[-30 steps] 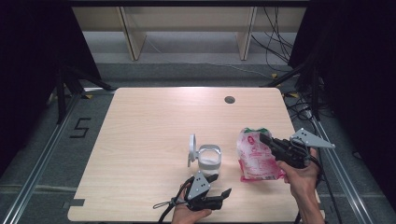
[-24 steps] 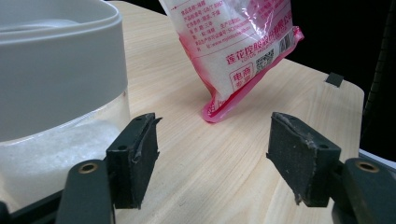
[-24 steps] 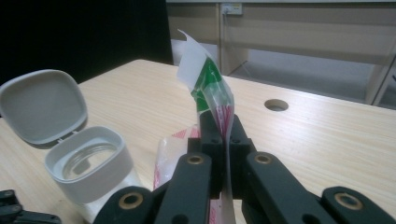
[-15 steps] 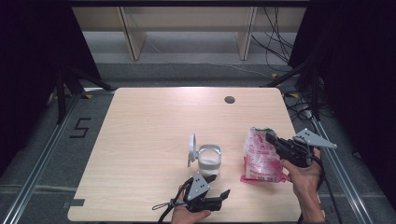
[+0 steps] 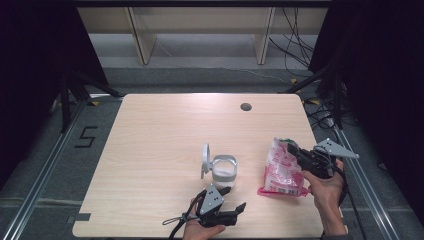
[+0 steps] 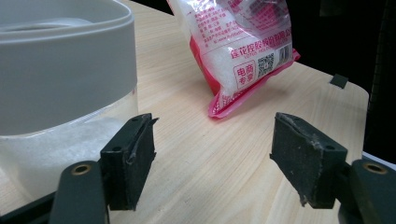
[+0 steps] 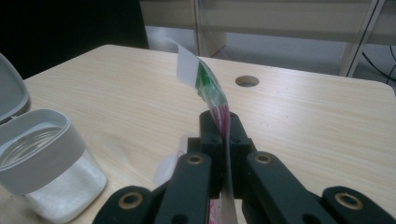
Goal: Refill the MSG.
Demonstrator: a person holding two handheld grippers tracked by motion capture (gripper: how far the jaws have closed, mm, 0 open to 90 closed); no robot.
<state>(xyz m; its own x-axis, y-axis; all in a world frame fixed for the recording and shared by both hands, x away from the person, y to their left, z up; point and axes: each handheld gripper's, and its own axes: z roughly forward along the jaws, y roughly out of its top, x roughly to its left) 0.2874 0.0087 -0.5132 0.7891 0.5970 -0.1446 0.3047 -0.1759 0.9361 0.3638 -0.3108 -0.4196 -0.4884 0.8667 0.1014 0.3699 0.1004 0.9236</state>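
The pink sugar bag (image 5: 282, 170) stands tilted near the bench's (image 5: 165, 130) right edge, long axis rising away from the person, its top edge pinched in the closed right claw (image 5: 291, 149). The left claw (image 5: 234, 199) gapes empty beside the open-lidded jar (image 5: 223, 170); pale wood bench, dark room, shelving (image 5: 200, 25) behind.

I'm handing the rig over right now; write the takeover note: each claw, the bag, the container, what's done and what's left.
Right claw: shut on the top edge of the pink bag, which hangs with its bottom on the table.
Left claw: open, nothing between the pads; its jaws have just been opening. It sits just in front of the container.
Container: upright mid-table, grey lid flipped open, white grains inside.
Done: lid open, bag gripped.
Left, probably: steady the container, bring the bag over it and pour.
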